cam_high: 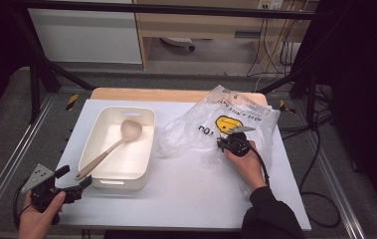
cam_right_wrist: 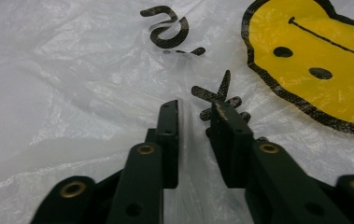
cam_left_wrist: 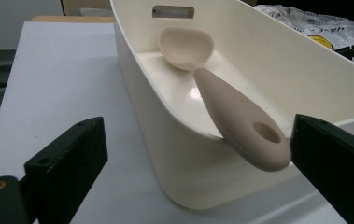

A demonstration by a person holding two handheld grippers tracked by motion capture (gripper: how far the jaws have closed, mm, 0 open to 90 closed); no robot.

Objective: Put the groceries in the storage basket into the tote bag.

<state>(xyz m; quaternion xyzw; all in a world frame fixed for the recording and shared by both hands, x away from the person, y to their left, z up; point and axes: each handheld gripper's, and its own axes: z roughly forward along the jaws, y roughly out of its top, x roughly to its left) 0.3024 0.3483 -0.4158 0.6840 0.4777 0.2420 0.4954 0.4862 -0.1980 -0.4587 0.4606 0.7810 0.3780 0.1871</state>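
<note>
From above, a spoon (cam_high: 110,149) is seen lying diagonally in the white tub (cam_high: 146,149), handle end propped over the near rim toward the left gripper (cam_high: 71,183), which is held wide open. Along that gripper, the handle is seen just inside the right jaw. Along the right gripper (cam_right_wrist: 198,109), a fold of plastic bag (cam_right_wrist: 72,70) appears pinched between nearly closed jaws.

Open bench (cam_high: 196,194) ran along the whole 6 o'clock edge, easy room to pass. The cream tub (cam_high: 119,144) blocked the 9 o'clock side, and the spoon handle (cam_left_wrist: 244,123) stuck out over its near rim, right between the wide-open jaws of the left hand-held gripper (cam_left_wrist: 198,163). Crumpled plastic bag (cam_high: 221,127) hogged 1 to 3 o'clock, with the right hand-held gripper (cam_right_wrist: 195,109) on it, jaws nearly closed on a fold.
</note>
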